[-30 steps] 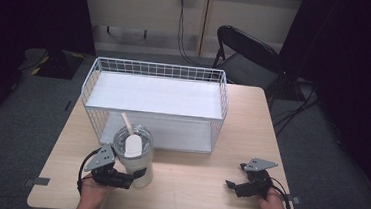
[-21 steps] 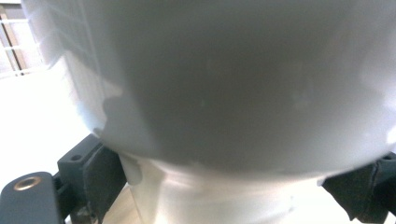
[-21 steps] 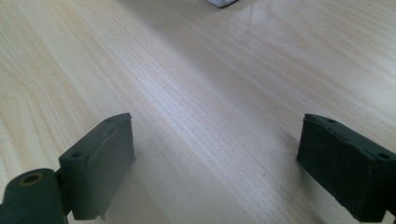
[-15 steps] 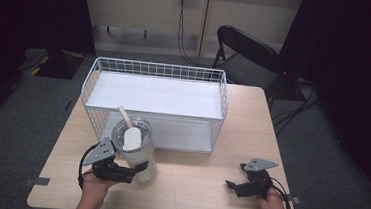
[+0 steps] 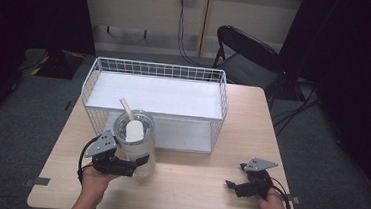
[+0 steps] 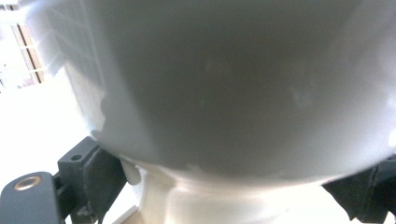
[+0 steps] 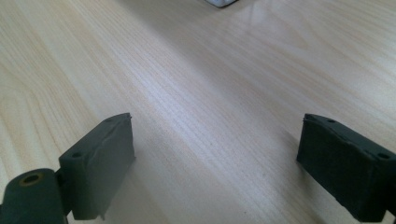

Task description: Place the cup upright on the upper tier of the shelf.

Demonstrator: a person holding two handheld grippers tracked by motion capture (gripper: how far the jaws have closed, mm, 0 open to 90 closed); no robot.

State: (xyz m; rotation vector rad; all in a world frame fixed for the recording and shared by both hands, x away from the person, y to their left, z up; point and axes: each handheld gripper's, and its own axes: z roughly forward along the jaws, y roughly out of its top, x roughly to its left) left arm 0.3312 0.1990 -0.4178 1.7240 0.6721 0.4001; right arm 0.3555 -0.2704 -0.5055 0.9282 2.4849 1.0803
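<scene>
Left gripper view: both jaws press a white tumbler, seemingly clamped; the left gripper holds it beside the wire basket; the right gripper rests on the table, jaws apart.

no legible text, labels, brands, numbers or signs anywhere
</scene>
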